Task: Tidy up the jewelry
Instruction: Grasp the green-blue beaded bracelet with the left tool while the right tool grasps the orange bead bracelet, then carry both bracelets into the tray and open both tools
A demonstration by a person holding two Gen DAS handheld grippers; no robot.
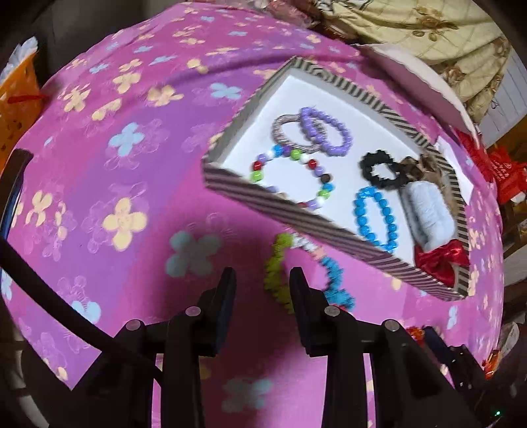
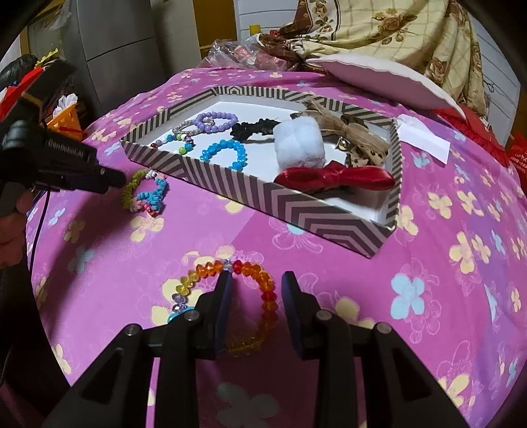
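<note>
A pink flowered cloth (image 2: 329, 296) is covering the surface. At two o'clock a cream floral quilt (image 2: 395, 29) is lying behind it. At ten o'clock an orange basket (image 2: 66, 120) is standing.

Bare cloth (image 2: 329, 329) is left before the striped box (image 2: 296, 210). Passage leftward is narrowed by the green-blue bracelet (image 2: 145, 194).

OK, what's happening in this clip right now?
A person with a hand-held gripper in each hand is sorting jewelry into a striped box on a pink floral cloth. The right hand-held gripper is open over an orange beaded bracelet. The left hand-held gripper is open beside a green-and-blue bracelet outside the box.
</note>
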